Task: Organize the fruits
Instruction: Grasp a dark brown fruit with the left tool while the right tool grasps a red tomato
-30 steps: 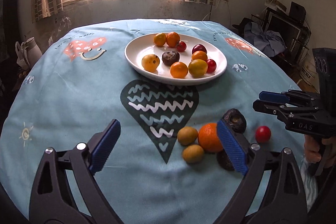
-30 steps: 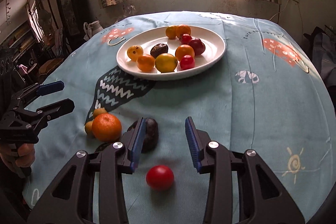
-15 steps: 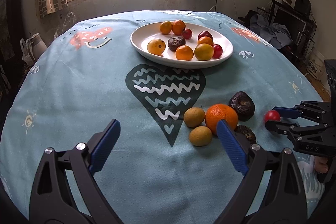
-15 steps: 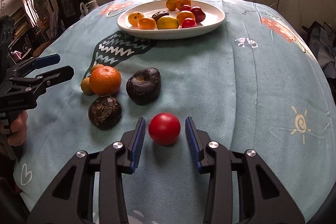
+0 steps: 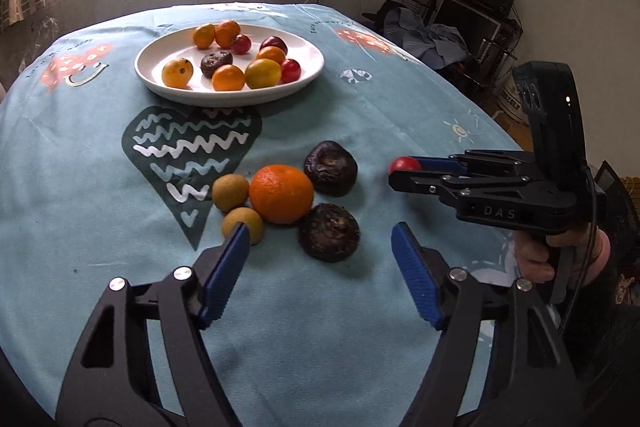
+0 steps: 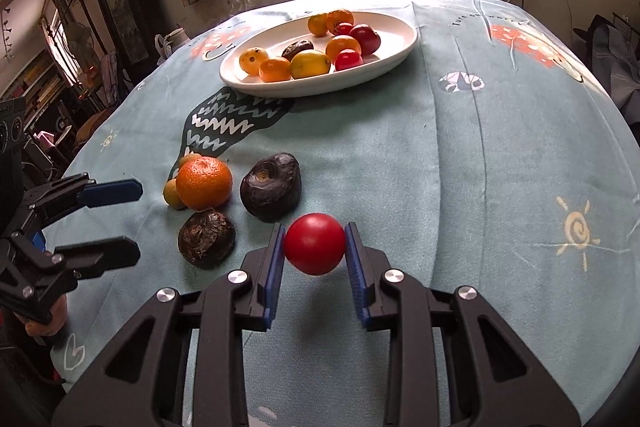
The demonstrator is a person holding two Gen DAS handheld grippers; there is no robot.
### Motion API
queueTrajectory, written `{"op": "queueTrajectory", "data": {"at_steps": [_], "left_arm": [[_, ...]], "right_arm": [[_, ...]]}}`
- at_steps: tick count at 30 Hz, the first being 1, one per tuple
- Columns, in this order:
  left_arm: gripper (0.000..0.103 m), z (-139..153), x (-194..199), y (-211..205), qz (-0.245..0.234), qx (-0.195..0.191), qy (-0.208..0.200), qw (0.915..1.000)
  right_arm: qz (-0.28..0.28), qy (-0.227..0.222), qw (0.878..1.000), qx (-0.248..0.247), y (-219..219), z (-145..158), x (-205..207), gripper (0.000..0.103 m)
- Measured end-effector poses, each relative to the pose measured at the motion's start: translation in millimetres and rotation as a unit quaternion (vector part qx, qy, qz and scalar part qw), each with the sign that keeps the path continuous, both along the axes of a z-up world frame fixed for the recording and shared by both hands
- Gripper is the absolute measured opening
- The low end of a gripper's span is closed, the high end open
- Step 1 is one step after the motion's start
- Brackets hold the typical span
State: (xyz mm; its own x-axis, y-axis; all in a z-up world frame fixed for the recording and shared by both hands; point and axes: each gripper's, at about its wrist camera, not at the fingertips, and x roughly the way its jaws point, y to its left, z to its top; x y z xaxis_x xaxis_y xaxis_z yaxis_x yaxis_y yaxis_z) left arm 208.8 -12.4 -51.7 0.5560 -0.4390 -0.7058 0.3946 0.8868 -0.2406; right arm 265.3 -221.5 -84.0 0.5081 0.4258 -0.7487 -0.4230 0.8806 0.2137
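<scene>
Cloth-covered table (image 5: pixel 100 155): white plate (image 5: pixel 312 75), orange (image 5: pixel 281 193), loose fruit.

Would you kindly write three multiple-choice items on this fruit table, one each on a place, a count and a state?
1. Where does the large orange lie?
A. On the white plate
B. On the tablecloth, among the loose fruit
C. Between the left gripper's fingers

2. How many dark wrinkled fruits lie off the plate?
A. Two
B. Four
C. None

3. What is the right gripper doing?
A. Standing open over bare cloth
B. Clamping the plate rim
C. Gripping the red tomato

Answers: 1 B, it sits on the cloth beside two small yellowish fruits; 2 A, one on either side of the orange; 3 C, both pads press the tomato's sides.
</scene>
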Motion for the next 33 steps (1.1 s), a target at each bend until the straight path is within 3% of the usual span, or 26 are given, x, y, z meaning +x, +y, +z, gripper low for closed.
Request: {"op": "queueTrajectory", "data": {"at_steps": [2,13,19,23,25,33], "left_arm": [[0.062,-4.8,-0.7,-9.6,-0.006,0.005,0.010,0.9999],[0.057,-29.8,20.6,-33.8,0.018,0.070,0.041,0.9966],[0.056,-30.7,26.4,-41.4,0.024,0.095,0.033,0.9947],[0.044,-29.8,23.1,-45.1,0.023,0.110,0.030,0.9932],[0.044,-29.5,20.5,-46.8,0.023,0.117,0.027,0.9925],[0.044,-21.5,4.8,-31.6,0.018,0.053,0.038,0.9977]], "right_arm": [[-0.001,0.000,1.000,0.001,-0.8,-0.2,0.1,0.030],[0.004,-0.005,1.000,0.011,-2.1,4.4,-4.3,0.030],[0.001,-0.007,1.000,0.011,-2.7,6.3,-5.5,0.030],[-0.001,-0.005,1.000,0.013,-3.3,6.2,-5.2,0.030],[-0.001,-0.004,1.000,0.013,-3.4,5.9,-5.3,0.030],[0.003,-0.001,1.000,0.018,-3.9,5.1,-4.0,0.030]]}}
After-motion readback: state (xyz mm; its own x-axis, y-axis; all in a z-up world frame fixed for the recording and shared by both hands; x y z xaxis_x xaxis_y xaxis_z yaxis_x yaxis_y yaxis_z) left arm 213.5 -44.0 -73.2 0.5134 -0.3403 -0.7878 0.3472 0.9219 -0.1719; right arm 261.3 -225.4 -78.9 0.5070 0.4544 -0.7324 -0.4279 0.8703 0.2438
